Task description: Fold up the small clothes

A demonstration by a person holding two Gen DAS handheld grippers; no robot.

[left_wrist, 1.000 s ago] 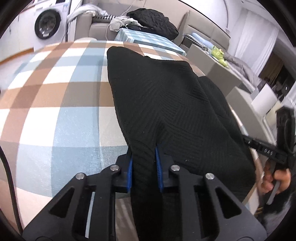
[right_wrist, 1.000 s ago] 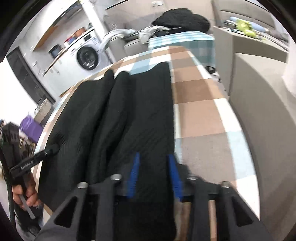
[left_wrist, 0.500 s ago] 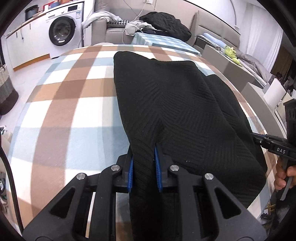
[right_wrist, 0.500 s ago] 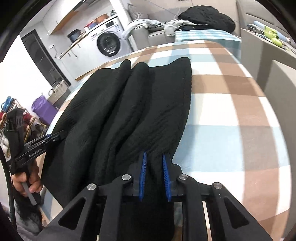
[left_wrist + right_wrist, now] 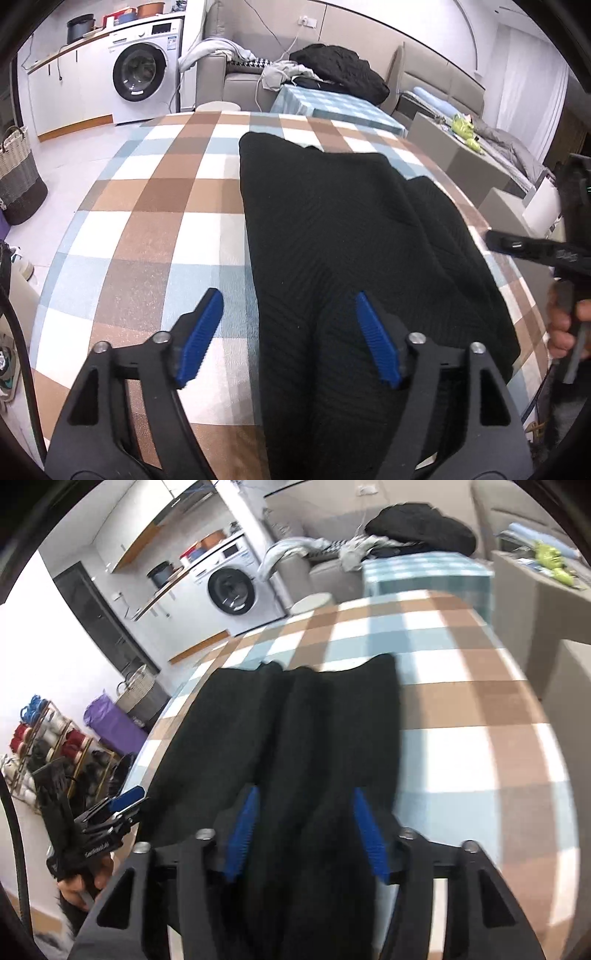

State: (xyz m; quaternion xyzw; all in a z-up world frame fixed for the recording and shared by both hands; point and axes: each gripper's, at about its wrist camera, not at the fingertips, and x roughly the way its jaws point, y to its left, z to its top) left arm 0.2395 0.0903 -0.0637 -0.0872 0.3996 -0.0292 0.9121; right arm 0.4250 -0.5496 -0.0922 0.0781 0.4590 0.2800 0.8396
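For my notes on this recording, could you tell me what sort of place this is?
Probably a lived-in home: a washing machine under a counter, a sofa strewn with clothes, and a laundry basket on the floor.

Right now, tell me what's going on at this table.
A person is folding a black knitted garment on the checked tablecloth, working a handheld gripper in each hand. The left gripper and right gripper have both just been opening, and their blue fingers now stand apart over the garment's near edge without pinching it. The cloth lies spread along the table, its near end hanging over the edge, still rumpled into long ridges.
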